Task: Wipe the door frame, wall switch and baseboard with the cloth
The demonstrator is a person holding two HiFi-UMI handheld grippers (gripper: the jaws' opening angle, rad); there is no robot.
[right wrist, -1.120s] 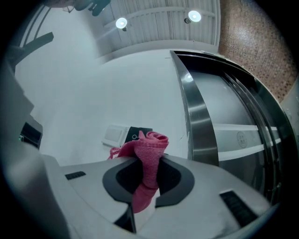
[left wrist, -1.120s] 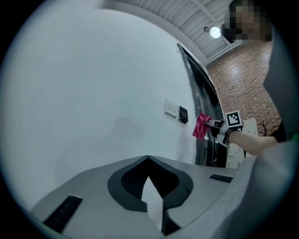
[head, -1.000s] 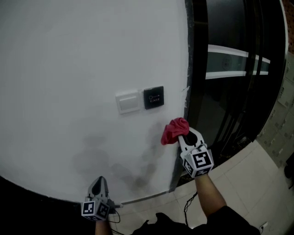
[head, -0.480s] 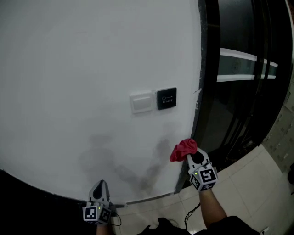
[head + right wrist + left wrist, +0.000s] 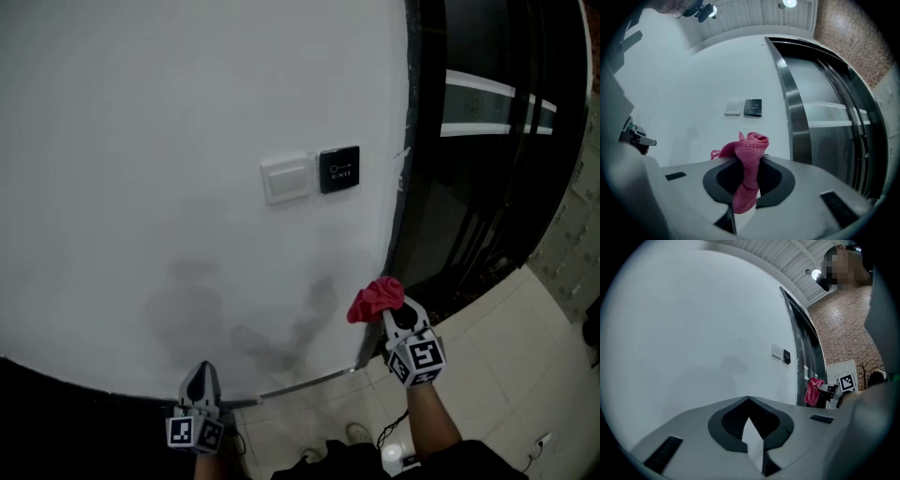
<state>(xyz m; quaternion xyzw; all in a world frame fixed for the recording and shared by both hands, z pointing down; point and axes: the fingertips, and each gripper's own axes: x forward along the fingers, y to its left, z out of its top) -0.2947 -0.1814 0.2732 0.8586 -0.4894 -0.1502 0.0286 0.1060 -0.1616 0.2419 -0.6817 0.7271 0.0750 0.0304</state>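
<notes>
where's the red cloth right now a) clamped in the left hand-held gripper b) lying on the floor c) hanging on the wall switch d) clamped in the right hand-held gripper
D: the right gripper view shows the red cloth pinched between the jaws of the right hand-held gripper, while the left hand-held gripper has its jaws together on nothing.

The pale tiled floor (image 5: pixel 525 375) is meeting the white wall (image 5: pixel 141 141) at a shiny baseboard (image 5: pixel 300 382), and a thin dark cable (image 5: pixel 382 427) is lying loose on the tiles beside a small white object (image 5: pixel 392 458) near the bottom edge.
</notes>
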